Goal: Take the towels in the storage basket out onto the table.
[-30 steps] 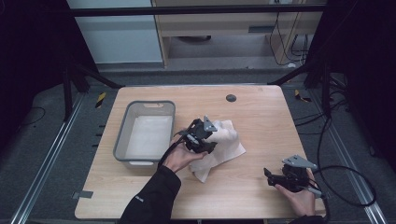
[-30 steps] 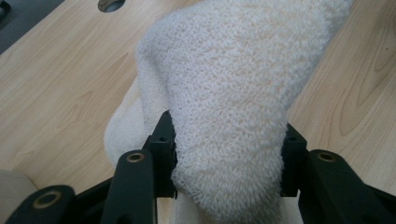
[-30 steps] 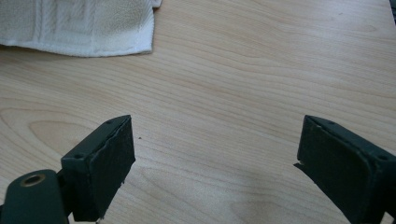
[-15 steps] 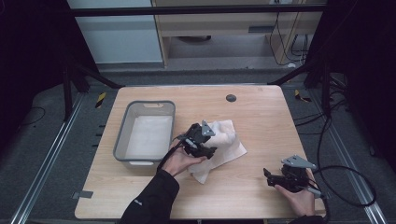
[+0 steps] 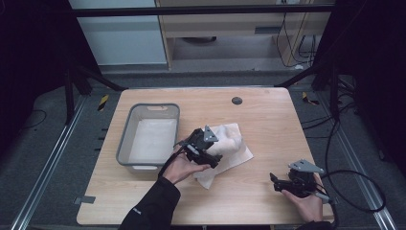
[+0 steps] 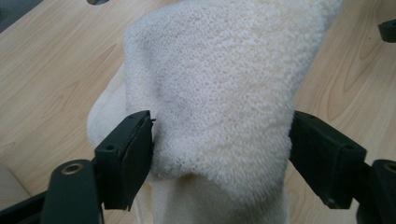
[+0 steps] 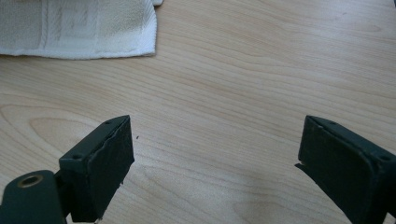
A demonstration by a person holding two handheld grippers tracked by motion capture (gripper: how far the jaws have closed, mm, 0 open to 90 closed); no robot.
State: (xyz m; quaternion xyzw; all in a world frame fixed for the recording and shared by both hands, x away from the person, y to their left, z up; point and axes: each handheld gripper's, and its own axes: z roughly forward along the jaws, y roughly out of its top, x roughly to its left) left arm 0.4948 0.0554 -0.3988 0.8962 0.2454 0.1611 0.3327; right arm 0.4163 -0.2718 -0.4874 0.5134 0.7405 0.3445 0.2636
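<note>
A cream knitted towel [image 5: 232, 143] lies crumpled in the middle of the wooden table [image 5: 273, 120]. My left gripper [image 5: 216, 152] rests over its left part. In the left gripper view a raised fold of the towel [image 6: 224, 84] sits between the jaws of the left gripper [image 6: 219, 154], which have just been opening and stand wide, with the pads at the fold's sides. My right gripper [image 5: 274, 181] lies low on the table at the front right, away from the towel. Its own view shows the right gripper [image 7: 215, 163] open over bare wood, with a towel corner [image 7: 79, 28] farther off.
A grey plastic basin [image 5: 125, 139] with a white cloth inside stands at the table's left. A small black round disc [image 5: 236, 100] is set in the tabletop near the far edge. A black cable [image 5: 354, 191] trails off the right gripper past the table's right edge.
The left gripper has shifted slightly toward the near-left over the towel, and its jaws have spread apart. The towel has settled flatter. The right gripper has stayed where it was.
</note>
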